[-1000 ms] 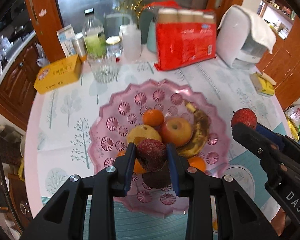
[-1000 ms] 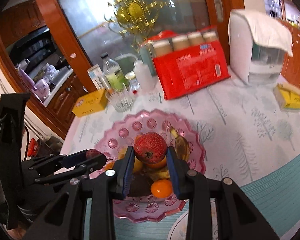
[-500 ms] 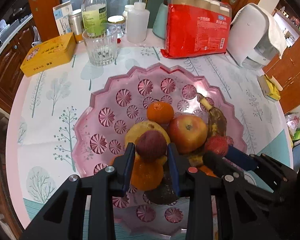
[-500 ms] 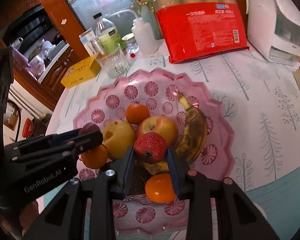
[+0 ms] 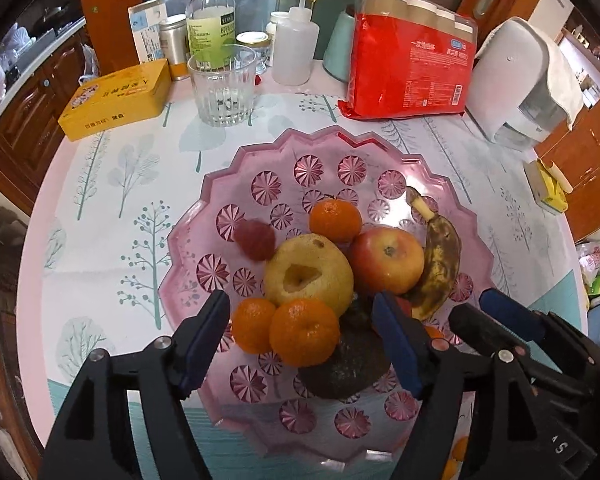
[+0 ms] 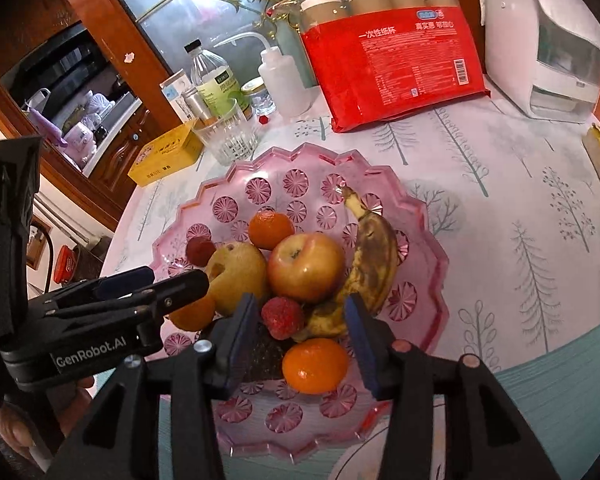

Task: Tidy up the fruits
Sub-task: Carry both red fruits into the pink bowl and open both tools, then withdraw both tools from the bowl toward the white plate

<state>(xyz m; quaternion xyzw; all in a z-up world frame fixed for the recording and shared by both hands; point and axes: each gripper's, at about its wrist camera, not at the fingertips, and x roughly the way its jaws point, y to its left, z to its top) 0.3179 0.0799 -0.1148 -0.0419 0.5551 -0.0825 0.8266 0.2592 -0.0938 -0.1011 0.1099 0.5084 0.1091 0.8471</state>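
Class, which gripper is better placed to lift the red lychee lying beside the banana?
The right gripper: its jaws, just opened, flank the lychee loosely. The left gripper, jaws also just opened, straddles two oranges instead.

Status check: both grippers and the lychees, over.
Left gripper open, jaws just opened, its lychee on the pink plate. Right gripper opening, lychee loose between pads. Nothing blocking.

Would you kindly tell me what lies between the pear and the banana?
The apple sits between the pear and banana, clearest in the right wrist view.
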